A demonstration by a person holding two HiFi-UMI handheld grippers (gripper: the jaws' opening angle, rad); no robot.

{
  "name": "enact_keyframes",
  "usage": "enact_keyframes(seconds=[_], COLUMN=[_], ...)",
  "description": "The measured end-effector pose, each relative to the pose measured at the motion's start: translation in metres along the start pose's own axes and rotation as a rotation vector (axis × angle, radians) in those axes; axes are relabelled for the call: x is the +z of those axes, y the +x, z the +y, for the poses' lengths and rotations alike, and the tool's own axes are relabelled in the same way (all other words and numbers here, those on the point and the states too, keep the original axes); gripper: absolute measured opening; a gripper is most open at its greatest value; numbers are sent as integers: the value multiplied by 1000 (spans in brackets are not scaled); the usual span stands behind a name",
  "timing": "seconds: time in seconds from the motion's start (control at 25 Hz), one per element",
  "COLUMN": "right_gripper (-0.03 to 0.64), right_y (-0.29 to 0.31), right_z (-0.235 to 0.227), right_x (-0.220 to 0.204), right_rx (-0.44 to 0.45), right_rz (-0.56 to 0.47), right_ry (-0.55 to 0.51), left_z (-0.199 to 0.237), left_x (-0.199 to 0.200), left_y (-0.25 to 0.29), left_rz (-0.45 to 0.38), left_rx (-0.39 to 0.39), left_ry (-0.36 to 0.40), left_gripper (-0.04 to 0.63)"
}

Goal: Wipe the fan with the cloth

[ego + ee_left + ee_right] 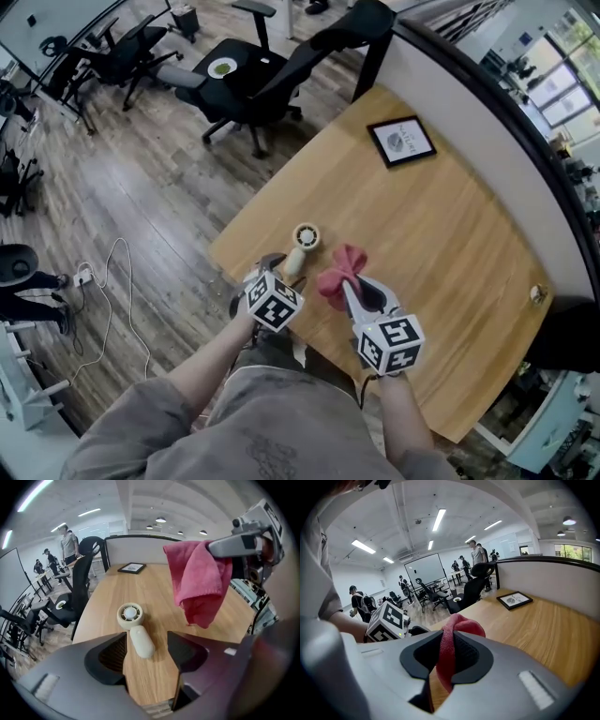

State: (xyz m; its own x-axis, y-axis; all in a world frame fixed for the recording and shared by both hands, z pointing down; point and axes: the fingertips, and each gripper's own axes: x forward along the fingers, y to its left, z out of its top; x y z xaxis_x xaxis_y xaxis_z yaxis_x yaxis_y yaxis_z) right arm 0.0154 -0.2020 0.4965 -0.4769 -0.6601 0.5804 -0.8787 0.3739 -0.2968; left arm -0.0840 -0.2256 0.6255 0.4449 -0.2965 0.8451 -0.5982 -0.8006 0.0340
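Small cream handheld fan (302,246) lies flat on wooden table (450,234), near its near-left edge, round head pointing far. Left gripper (146,651) sits just near of it, jaws wide apart, gripping nothing, fan handle just ahead of the gap. Red cloth (342,272) hangs just right of fan, off the table, pinched tight in right gripper (446,653). Framed picture (401,141) lies far right.
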Motion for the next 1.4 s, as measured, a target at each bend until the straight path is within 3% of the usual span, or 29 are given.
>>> enact_keyframes(seconds=[0.36, 0.68, 0.96, 1.2, 1.4], right_gripper=[63, 63, 63, 63, 63], right_y=[28, 44, 67, 97, 127], right_z=[-9, -7, 2, 27, 53], right_x=[-16, -31, -43, -56, -76], right_rx=[-34, -22, 55, 155, 225], right_rz=[37, 79, 138, 204, 284], right_ry=[53, 40, -5, -50, -159], left_z=[8, 10, -1, -6, -11], left_x=[-22, -27, -35, -38, -45], left_y=[49, 59, 54, 49, 46], left_rz=[59, 42, -8, -34, -40], left_rx=[-51, -76, -198, -232, -240], left_ry=[-23, 82, 171, 194, 294], left_gripper=[275, 230, 218, 208, 206])
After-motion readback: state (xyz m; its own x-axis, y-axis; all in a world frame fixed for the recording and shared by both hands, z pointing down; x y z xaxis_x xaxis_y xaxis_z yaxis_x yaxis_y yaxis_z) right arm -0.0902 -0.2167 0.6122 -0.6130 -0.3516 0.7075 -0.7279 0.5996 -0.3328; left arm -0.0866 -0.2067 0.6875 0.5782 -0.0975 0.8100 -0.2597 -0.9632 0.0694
